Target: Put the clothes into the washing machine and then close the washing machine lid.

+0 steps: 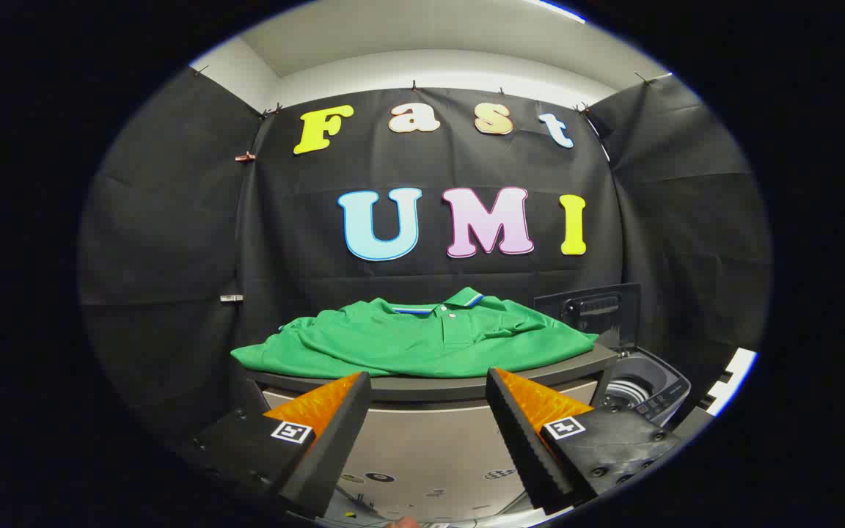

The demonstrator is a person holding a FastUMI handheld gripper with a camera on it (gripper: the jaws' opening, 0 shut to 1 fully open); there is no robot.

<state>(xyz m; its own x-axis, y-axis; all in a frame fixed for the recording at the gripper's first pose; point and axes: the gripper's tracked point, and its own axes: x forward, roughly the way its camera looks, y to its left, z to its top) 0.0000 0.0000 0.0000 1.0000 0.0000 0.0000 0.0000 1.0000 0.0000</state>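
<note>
- Black cloth (pixel 173 220) hangs on the back and both sides of the booth; a pale ceiling shows above it.
- Desk (pixel 422 387): grey top with a lighter front panel, standing straight ahead of the fingers, its front edge just beyond their tips.
- Green polo shirt (pixel 415 337): laid out flat across the desktop, front side up, collar toward the back wall. Collar carries a white and blue stripe; button placket visible below it. Shirt's near hem reaches the desk's front edge; one sleeve drapes toward the left corner.
- Washing machine (pixel 646 389): to the right of the desk and lower than its top, grey body, control panel on the near rim. Lid (pixel 591 312) stands raised and upright behind the opening; dark, with a handle on its face.
- Gripper (pixel 428 389): fingers spread wide apart, nothing between them, no contact with shirt or desk. They sit short of the desk, pointing at its front panel, tips level with the desk edge.
- Floor below the desk: small dark round marks, too small to identify.
</note>
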